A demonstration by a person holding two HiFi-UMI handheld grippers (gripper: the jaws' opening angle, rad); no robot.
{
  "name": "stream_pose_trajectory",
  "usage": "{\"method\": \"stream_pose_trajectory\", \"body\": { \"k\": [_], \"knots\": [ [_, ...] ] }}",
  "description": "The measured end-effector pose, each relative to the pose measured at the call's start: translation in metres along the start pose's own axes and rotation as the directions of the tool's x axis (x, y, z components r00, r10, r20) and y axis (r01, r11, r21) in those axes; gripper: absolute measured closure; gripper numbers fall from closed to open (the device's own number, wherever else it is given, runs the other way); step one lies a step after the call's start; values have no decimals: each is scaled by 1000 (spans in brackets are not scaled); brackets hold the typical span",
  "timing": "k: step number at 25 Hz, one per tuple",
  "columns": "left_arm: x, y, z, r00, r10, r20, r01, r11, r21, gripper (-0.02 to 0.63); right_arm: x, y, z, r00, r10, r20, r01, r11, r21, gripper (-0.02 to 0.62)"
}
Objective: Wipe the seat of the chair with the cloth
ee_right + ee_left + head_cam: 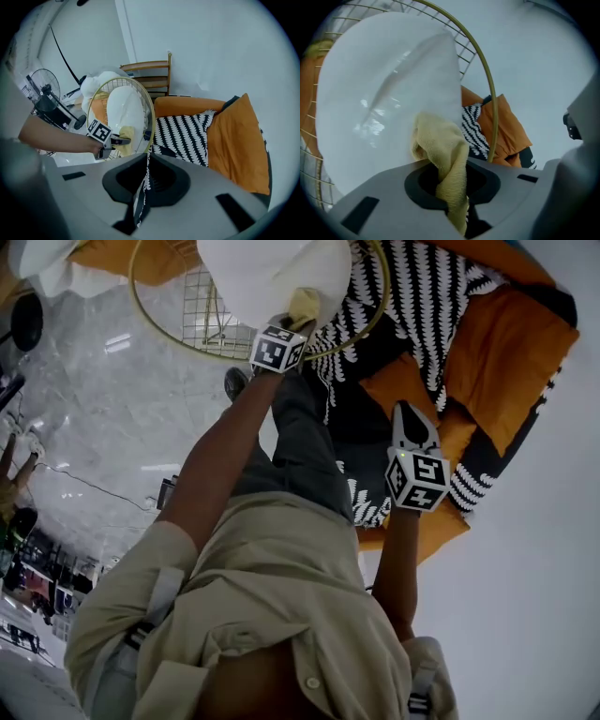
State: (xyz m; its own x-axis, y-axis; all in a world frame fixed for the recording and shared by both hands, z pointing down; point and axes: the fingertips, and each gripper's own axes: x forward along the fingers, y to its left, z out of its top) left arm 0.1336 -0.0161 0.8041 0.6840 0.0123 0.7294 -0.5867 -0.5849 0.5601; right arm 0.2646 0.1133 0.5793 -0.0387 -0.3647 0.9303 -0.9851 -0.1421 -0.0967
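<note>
The chair has a white seat (272,273) inside a gold wire frame (377,310). My left gripper (302,322) is shut on a yellow cloth (306,304), which is pressed against the seat's edge. In the left gripper view the cloth (445,150) hangs bunched out of the jaws against the glossy seat (384,93). My right gripper (409,416) is over the sofa, shut on a thin edge of black-and-white patterned fabric (139,199). The right gripper view also shows the left gripper (121,139) and cloth (127,133) at the seat (123,108).
An orange sofa (239,140) with the patterned throw (183,133) stands just right of the chair. A wooden chair (154,75) is against the wall, and a standing fan (44,93) is at the left. The floor (112,409) is grey marble.
</note>
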Motion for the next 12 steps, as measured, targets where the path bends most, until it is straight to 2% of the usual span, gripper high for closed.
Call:
{"method": "stream_pose_trajectory", "body": {
  "k": [2, 5, 9, 12],
  "knots": [
    [13, -25, -5, 998, -60, -26, 61, 998, 23, 531, -3, -1, -3, 1000, -5, -1, 5, 1000, 6, 568],
    [17, -34, -9, 996, -76, -36, 78, 996, 35, 531, -7, -7, -8, 1000, -20, -4, 20, 1000, 18, 568],
    [3, -3, -1, 999, -32, -18, 32, 999, 40, 531, -9, -9, -9, 1000, -26, -1, 26, 999, 26, 568],
    [-24, 50, 6, 998, 55, 9, -55, 998, 18, 531, -8, 0, -4, 1000, -11, 7, 11, 1000, 13, 568]
  ]
}}
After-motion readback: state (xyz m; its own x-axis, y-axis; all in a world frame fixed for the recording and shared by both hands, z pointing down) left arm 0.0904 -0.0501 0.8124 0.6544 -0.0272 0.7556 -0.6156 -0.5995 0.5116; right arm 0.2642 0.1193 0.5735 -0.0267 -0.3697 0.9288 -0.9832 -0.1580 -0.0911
